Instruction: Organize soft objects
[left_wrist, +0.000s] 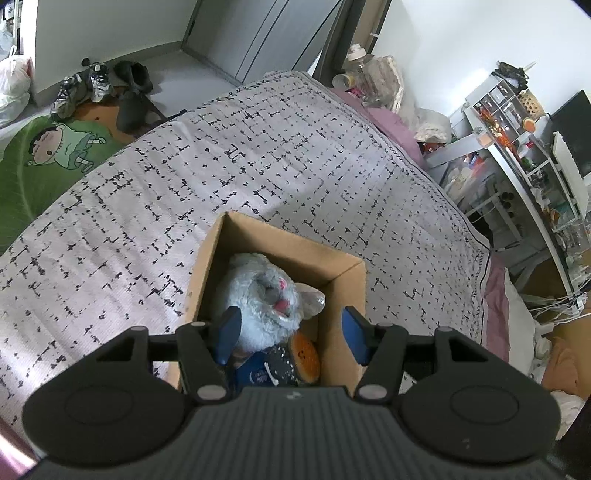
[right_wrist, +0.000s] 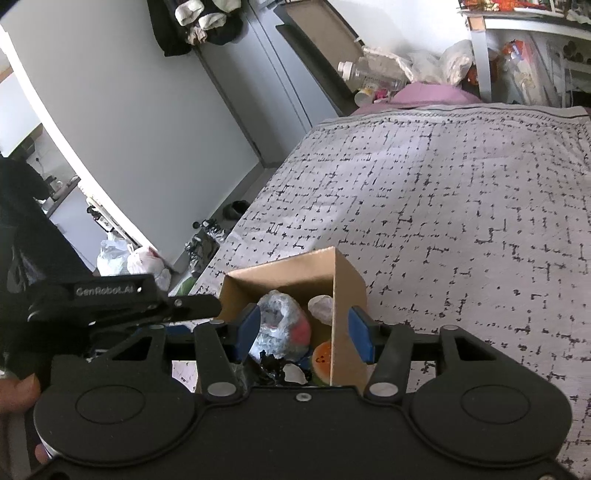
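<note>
Fluffy grey toy (left_wrist: 262, 295) sits in the cardboard box (left_wrist: 343, 273) on the bed (left_wrist: 258, 155). It looks light and squishy; grab its fat middle. Left gripper (left_wrist: 291, 334) and right gripper (right_wrist: 303, 332) hang open above it, holding nothing.

The cardboard box (left_wrist: 343, 291) under my hand-held grippers is crowded by a grey plush toy (left_wrist: 264, 295), so little room remains inside. Around it the bed (left_wrist: 184, 177) lies bare and passable.

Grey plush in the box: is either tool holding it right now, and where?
No. Both tools, left and right, stand open above the cardboard box; the grey plush lies inside, ungripped.
</note>
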